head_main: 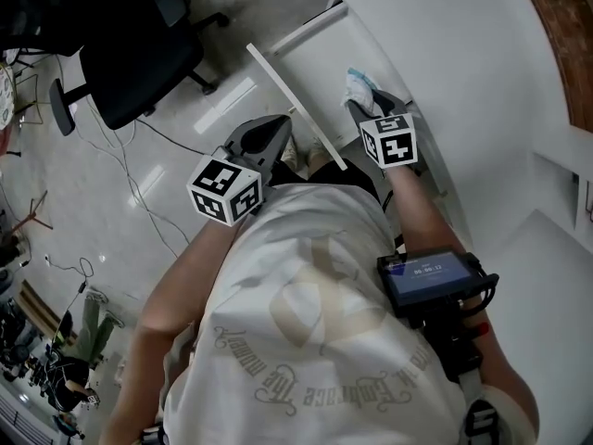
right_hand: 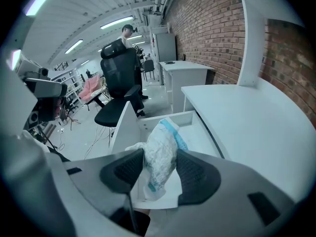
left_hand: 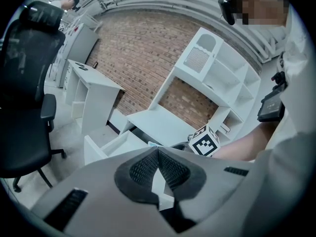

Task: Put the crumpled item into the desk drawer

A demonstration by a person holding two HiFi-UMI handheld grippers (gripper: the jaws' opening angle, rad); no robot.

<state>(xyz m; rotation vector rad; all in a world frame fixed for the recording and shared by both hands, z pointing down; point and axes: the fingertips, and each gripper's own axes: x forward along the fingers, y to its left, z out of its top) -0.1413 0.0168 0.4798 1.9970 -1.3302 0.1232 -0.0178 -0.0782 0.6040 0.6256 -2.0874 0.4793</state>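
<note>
Above the open desk drawer (right_hand: pixel 165 119), the right gripper (right_hand: pixel 159 169) clamps the crumpled item (right_hand: pixel 160 149), a white wad with a blue edge. Its jaws stand fairly wide because the wad is bulky, and it points steeply down so the wad hangs over the drawer's inside rather than the desk top (right_hand: pixel 237 117) beside it. The left gripper (left_hand: pixel 158 153) has its jaws together on nothing and sits just outside the drawer front, probably to leave the right one a free path for the drop.
</note>
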